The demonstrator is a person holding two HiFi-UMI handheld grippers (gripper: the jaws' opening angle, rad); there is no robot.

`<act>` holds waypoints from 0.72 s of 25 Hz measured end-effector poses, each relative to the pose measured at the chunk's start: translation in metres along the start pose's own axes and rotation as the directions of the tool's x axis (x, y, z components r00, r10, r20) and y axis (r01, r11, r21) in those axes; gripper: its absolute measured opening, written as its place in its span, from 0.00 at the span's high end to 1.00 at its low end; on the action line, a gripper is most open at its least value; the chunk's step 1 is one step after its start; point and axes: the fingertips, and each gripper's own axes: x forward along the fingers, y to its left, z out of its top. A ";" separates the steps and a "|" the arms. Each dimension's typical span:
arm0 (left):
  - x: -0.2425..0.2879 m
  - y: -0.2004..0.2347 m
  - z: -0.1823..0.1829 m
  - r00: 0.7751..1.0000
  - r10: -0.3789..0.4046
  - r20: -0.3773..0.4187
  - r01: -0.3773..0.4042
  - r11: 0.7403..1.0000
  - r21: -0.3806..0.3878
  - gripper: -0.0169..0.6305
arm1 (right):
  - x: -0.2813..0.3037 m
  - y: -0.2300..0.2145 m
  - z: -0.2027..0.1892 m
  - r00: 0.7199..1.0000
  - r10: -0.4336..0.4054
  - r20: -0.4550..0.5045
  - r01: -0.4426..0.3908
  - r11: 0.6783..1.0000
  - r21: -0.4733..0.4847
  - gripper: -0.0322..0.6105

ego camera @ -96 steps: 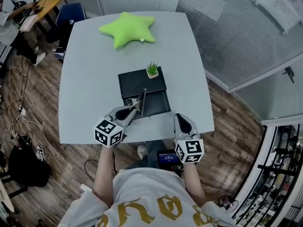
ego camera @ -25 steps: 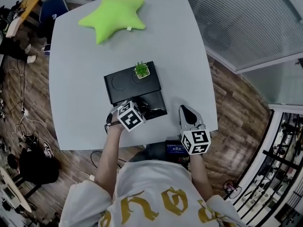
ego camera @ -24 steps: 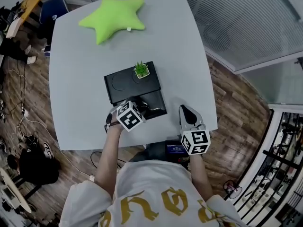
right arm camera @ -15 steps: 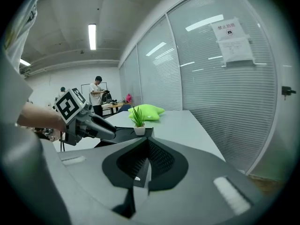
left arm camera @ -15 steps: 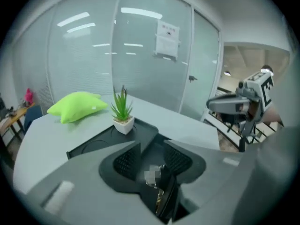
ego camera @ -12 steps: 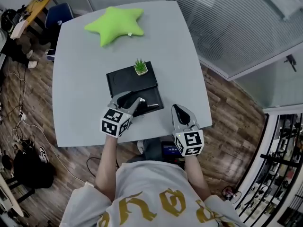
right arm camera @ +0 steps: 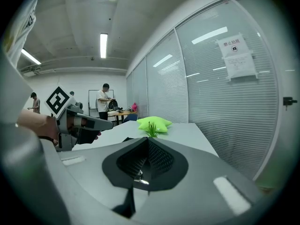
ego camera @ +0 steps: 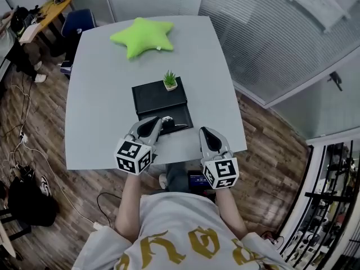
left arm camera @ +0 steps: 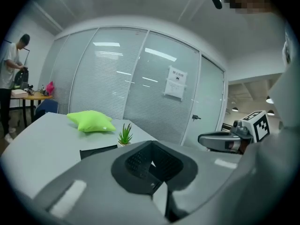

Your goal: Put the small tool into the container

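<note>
A small tool [ego camera: 172,122] with a round silvery head and a dark shaft lies in the near compartment of the black container [ego camera: 154,97], apart from both grippers. My left gripper [ego camera: 159,120] hovers over the container's near left corner, its jaws together and empty; in its own view the left gripper [left arm camera: 152,165] shows nothing between the pads. To the right, my right gripper [ego camera: 202,130] is over the table's near edge, shut and empty, and the right gripper [right arm camera: 143,168] points toward the plant. The tool is hidden in both gripper views.
A small potted plant [ego camera: 170,80] stands on the container's far right corner. A green star pillow [ego camera: 140,35] lies at the far side of the grey table [ego camera: 95,111]. People stand by a desk [right arm camera: 105,102] in the background.
My left gripper, which held the tool 3.8 s ago, has let it go in the container and drawn back toward the near edge with its jaws closed. The right gripper barely moved.
</note>
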 end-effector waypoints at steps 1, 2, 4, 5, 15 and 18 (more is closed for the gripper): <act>-0.003 -0.001 -0.001 1.000 0.004 -0.001 -0.004 1.000 0.007 0.97 | -0.003 0.002 0.000 1.000 0.000 0.003 0.000 1.000 -0.003 0.91; -0.006 -0.002 -0.001 1.000 0.008 0.001 -0.008 1.000 0.012 0.97 | -0.005 0.004 0.001 1.000 0.000 0.006 0.000 1.000 -0.003 0.91; -0.010 -0.004 0.001 1.000 0.016 0.013 -0.016 1.000 0.016 0.97 | -0.008 0.006 0.001 1.000 -0.001 0.010 0.001 1.000 -0.001 0.91; -0.012 -0.005 0.003 1.000 0.018 0.019 -0.018 1.000 0.016 0.97 | -0.009 0.007 0.001 1.000 -0.002 0.011 0.002 1.000 0.001 0.91; -0.018 -0.013 0.002 1.000 0.009 0.027 -0.010 1.000 0.021 0.97 | -0.017 0.008 0.001 1.000 -0.011 0.016 0.011 1.000 0.001 0.91; -0.018 -0.013 0.001 1.000 0.007 0.024 -0.007 1.000 0.020 0.97 | -0.017 0.007 0.000 1.000 -0.014 0.015 0.014 1.000 0.001 0.91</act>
